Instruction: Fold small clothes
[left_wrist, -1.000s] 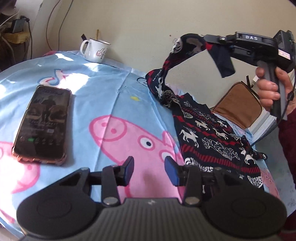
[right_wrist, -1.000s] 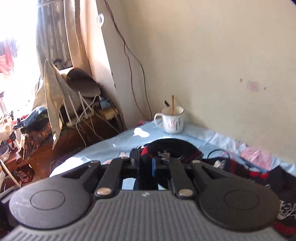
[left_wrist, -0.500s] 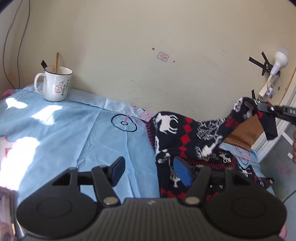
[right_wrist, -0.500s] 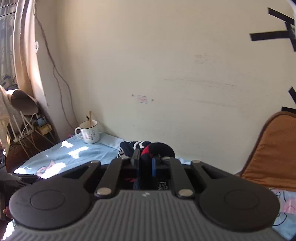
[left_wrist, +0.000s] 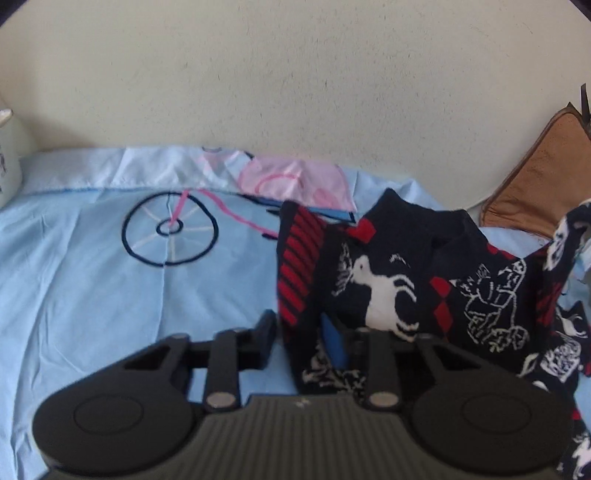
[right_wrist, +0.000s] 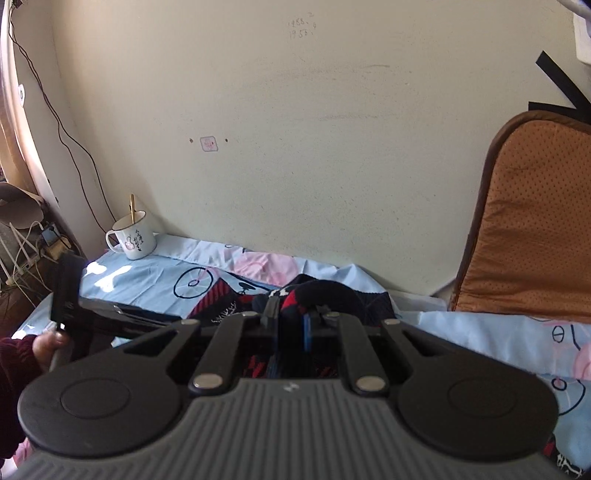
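A dark navy knitted sweater (left_wrist: 388, 288) with red stripes and white reindeer lies bunched on the blue cartoon sheet (left_wrist: 92, 295). My left gripper (left_wrist: 299, 338) has its jaws closing around the sweater's red-striped hem, and the cloth fills the gap from pad to pad. In the right wrist view my right gripper (right_wrist: 290, 325) is shut on a raised fold of the sweater (right_wrist: 214, 295). The left gripper's body (right_wrist: 66, 291) and the hand (right_wrist: 48, 343) holding it show at the left there. In the left wrist view the sweater's far right end is lifted off the sheet.
A white mug (right_wrist: 133, 240) with a stick in it stands by the wall at the back left. A brown cushion (right_wrist: 528, 221) leans at the right. Cables and clutter (right_wrist: 22, 251) lie past the bed's left edge. The wall runs close behind the sheet.
The left gripper swung right across the sheet, away from the phone and mug. Its jaws widened, then narrowed around the sweater's hem. The right gripper carried its fold rightward and lower.
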